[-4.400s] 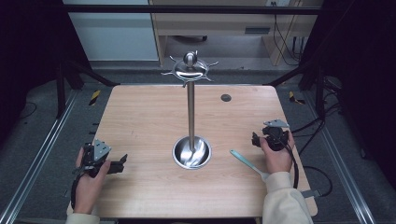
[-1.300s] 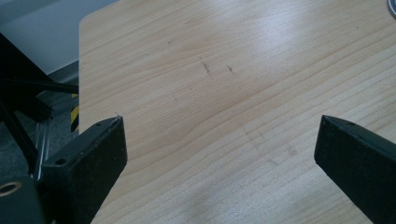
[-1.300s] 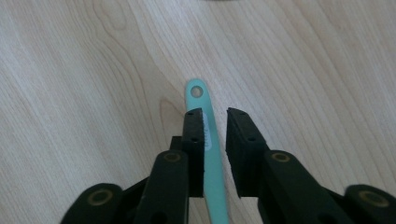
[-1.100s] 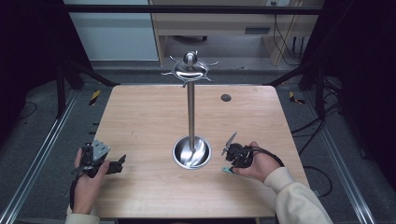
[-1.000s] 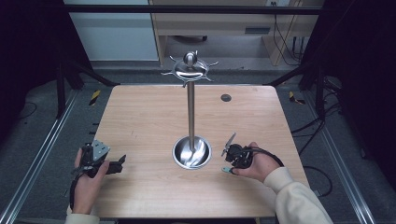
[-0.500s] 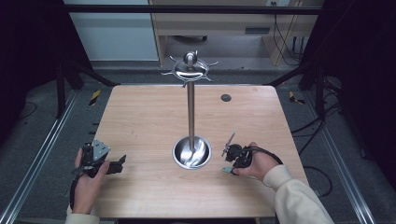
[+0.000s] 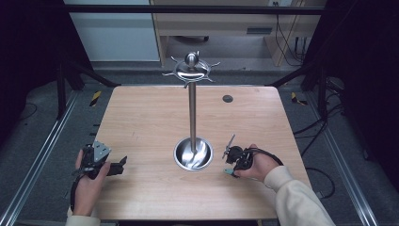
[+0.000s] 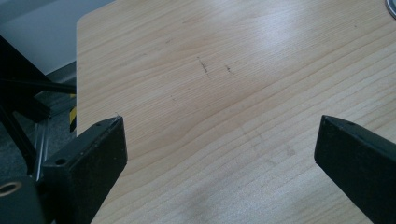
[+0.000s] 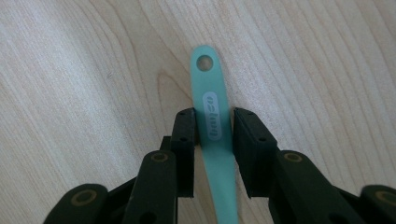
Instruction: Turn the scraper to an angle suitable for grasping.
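Note:
A teal utensil handle (image 9: 205, 79) with a hole at its end lies flat on the wooden table (image 7: 150, 127). My right gripper (image 9: 214, 114) points down over it; its jaws have just been closing and now press on both edges of the handle. From above, this gripper (image 7: 234, 159) sits just right of the metal stand's bowl-shaped base (image 7: 193, 154), with the handle's teal tip (image 7: 228, 172) showing below it. My left gripper (image 7: 120, 165) rests near the table's front left. Its jaws stand wide apart (image 8: 219, 126) over bare wood.
The stand's thin pole rises from the base to a hooked top (image 7: 190, 70). A small dark round disc (image 7: 227, 99) lies at the table's far right. Metal rails (image 7: 42, 155) run along both sides of the table.
My right hand came in from the table's right edge to the teal utensil beside the stand's base and settled over it. The left hand has stayed where it was.

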